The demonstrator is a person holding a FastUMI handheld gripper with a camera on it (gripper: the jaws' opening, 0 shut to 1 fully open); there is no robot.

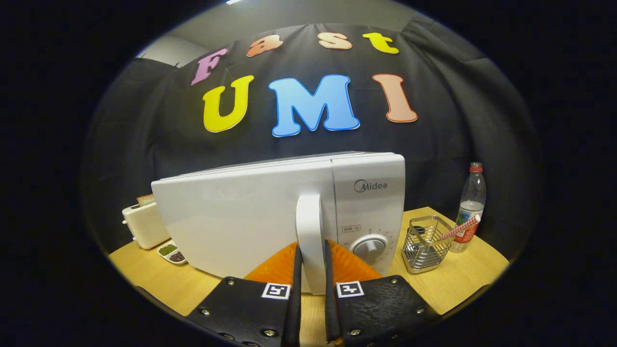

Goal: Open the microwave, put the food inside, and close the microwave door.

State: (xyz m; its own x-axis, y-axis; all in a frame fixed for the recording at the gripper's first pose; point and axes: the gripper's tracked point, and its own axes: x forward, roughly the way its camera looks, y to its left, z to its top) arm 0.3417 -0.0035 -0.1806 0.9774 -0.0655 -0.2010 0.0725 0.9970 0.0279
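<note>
One microwave [270, 212] is seen on the table [458, 284], door shut; its one handle [309, 221] is clamped between the gripper [312, 274] fingers. One toaster [144, 224], one bottle [470, 207], one wire basket [426, 243] are counted.

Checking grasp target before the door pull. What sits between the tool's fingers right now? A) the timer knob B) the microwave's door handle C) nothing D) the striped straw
B. The tool has one finger on each side of the white vertical door handle on the microwave, whose door looks closed; the knob sits off to the side, beyond the fingers.
</note>
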